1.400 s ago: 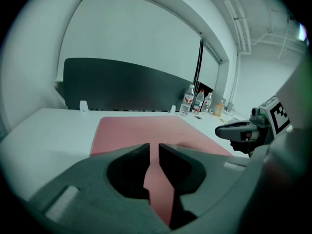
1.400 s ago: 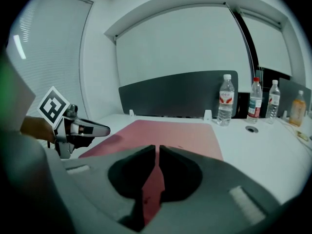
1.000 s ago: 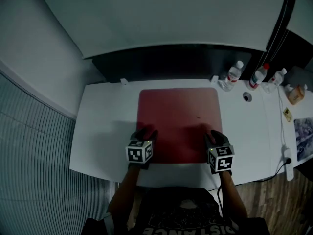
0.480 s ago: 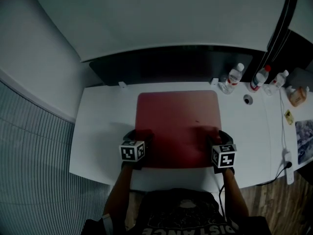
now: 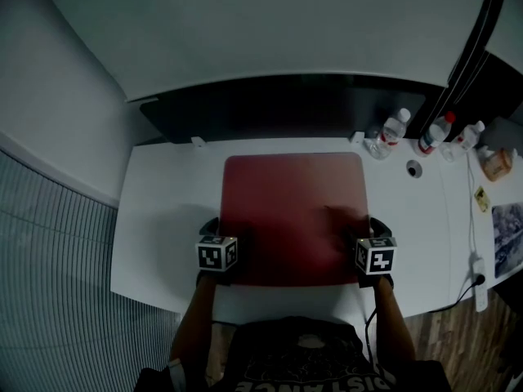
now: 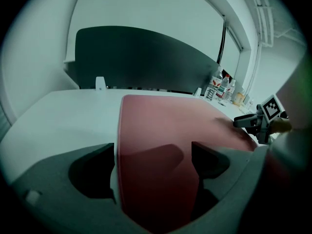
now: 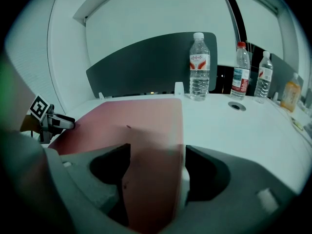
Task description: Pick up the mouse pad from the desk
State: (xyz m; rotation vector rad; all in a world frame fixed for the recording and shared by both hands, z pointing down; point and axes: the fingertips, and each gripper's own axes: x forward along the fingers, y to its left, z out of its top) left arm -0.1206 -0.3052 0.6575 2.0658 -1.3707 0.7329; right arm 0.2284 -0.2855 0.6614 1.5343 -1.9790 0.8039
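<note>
- The mouse pad (image 5: 292, 215) lies flat on the table (image 5: 163, 219), right in front of both tools. That way each tool can take one near corner.
- The left tool (image 5: 221, 231) has its jaws wide apart, and they have just been opening. The pad's left edge runs between them, but nothing is squeezed yet.
- The right tool (image 5: 369, 229) is the same. Its jaws are wide and have just been opening, with the pad's right edge between them, not gripped.
- Both tools tip down at the pad, I think to get ready to pinch its thin edges.
- The bottles (image 5: 394, 125) stand far beyond the right tool, out of the way.
- The pad's near edge is hidden under the tools. I cannot tell if the jaw tips touch the pad or the table.
</note>
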